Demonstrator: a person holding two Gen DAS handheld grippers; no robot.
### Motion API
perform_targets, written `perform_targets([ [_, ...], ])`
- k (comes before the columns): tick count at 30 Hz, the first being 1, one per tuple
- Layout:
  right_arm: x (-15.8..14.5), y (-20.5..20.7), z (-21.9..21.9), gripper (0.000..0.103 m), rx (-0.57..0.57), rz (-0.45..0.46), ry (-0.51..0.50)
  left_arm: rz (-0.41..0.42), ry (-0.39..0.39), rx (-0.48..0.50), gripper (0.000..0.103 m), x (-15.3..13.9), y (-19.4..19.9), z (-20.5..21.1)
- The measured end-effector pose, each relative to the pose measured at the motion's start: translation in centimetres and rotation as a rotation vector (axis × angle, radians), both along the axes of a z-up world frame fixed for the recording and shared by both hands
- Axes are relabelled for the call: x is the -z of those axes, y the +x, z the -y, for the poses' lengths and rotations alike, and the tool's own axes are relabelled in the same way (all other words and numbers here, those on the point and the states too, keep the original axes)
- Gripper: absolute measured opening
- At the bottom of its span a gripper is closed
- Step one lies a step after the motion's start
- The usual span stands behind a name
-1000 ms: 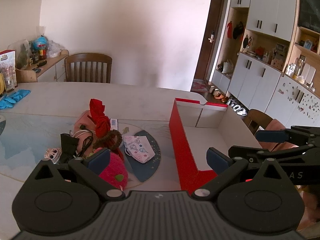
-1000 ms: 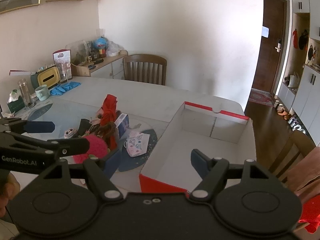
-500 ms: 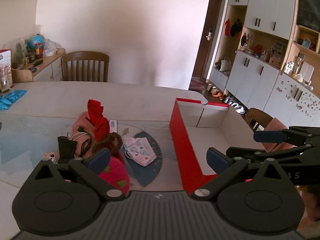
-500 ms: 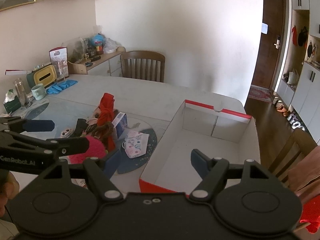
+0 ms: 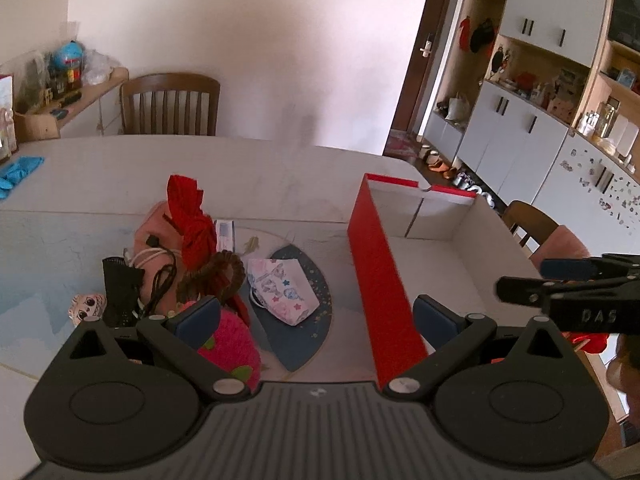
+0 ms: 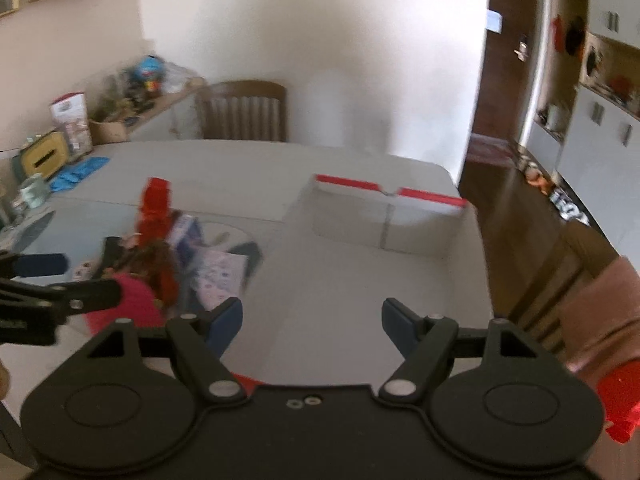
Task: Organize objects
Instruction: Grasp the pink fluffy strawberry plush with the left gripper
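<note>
- Both views had drawn nearer the table; the right view blurred, so approach was likely underway
- Left gripper [image 5: 316,316] and right gripper [image 6: 312,320] hung wide-jawed, empty
- Clutter pile [image 5: 192,264] lay left of the empty red box [image 5: 384,280], nothing stowed yet

Red-sided cardboard box [image 5: 380,276], matt outside, plain white card inside. Pink patterned cloth face mask [image 5: 280,290], soft fabric. Fuzzy pink knitted strawberry toy [image 5: 230,344], rough yarn. Pale table top [image 5: 260,172], smooth w/ slight sheen. Brown slatted wooden chair [image 5: 170,104], semi-gloss finish. Matt black plastic seen on gripper bodies.
</note>
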State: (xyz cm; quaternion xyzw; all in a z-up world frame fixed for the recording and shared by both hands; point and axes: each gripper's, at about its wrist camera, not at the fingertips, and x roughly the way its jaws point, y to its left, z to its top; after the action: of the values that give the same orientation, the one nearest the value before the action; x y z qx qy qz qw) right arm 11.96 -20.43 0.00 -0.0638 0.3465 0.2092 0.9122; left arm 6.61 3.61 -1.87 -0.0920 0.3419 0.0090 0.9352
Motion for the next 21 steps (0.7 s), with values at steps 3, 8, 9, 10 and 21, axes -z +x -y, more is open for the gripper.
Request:
perform_targets([
  [3,0.7,1.1,1.1,0.076,0.042,-0.002,-0.027,-0.014,0.031,-0.005,0.103,0.7,0.6,-0.2],
  [8,2.1,3.4,3.2,0.076,0.118,-0.016,-0.058,-0.038,0.06,-0.028,0.103,1.9,1.4,-1.2],
  [9,2.3,3.9,3.6,0.076,0.13,-0.018,-0.063,-0.047,0.063,-0.036,0.103,2.2,1.5,-1.6],
  [10,2.5,4.4,4.0,0.076,0.14,-0.02,-0.066,-0.054,0.067,-0.041,0.103,2.5,1.6,-1.8],
  [21,5.0,8.7,6.2,0.076,0.231,-0.081,-0.113,-0.183,0.138,-0.105,0.103,6.9,2.8,-4.2],
])
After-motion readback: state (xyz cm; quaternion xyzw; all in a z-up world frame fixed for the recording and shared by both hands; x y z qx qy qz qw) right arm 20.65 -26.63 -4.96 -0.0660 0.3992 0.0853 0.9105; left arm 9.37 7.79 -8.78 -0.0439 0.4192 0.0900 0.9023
